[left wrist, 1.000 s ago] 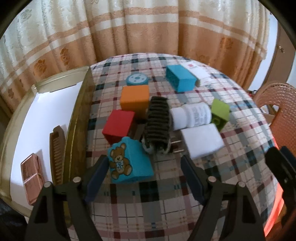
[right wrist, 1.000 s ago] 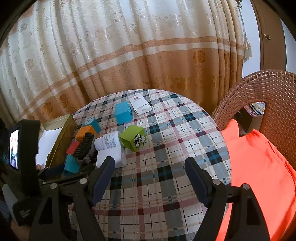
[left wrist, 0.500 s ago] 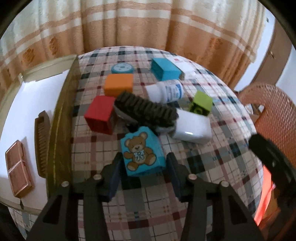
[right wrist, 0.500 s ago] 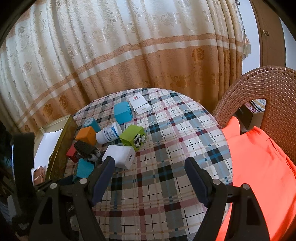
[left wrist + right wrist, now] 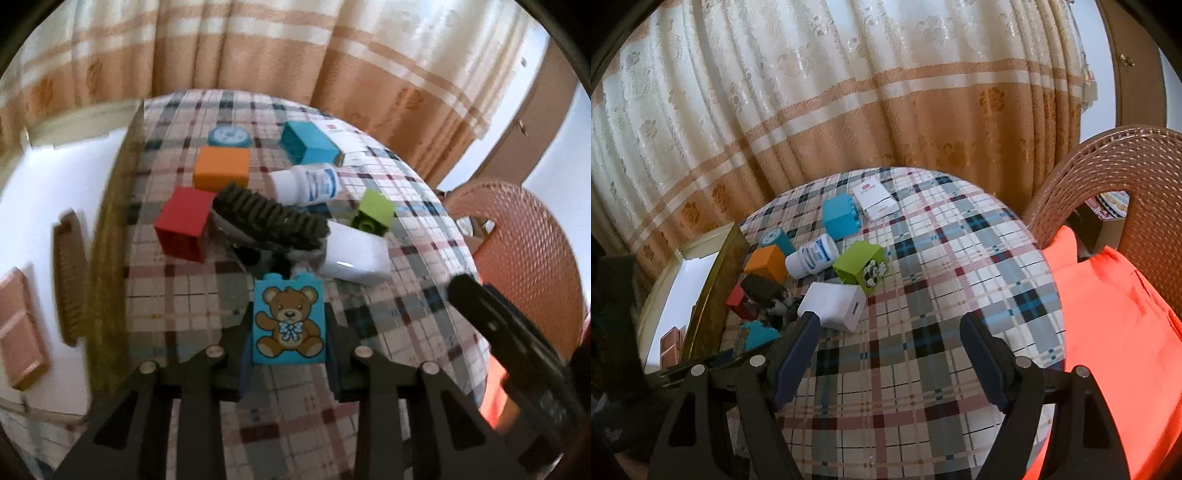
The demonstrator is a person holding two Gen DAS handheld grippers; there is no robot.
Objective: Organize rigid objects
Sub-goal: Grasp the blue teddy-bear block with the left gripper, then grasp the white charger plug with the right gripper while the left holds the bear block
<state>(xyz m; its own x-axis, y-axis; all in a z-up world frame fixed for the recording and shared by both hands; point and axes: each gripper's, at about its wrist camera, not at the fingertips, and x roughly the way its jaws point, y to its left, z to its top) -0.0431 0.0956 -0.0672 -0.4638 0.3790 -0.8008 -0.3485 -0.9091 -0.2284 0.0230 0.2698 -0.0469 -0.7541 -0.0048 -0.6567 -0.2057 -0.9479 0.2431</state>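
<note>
My left gripper is shut on a blue teddy-bear block and holds it above the plaid table. Behind it lie a red block, an orange block, a black brush, a white charger, a white bottle, a green block, a large blue block and a round blue block. My right gripper is open and empty above the table's near part; the bear block shows at its left.
An open box with gold walls stands left of the table, holding a wooden comb and a brown case. A white card box lies at the back. A wicker chair with an orange cushion stands right.
My left gripper closed on the bear block and lifted it off the table. The brush, bottle and charger shifted. My right gripper stayed open and barely moved.
</note>
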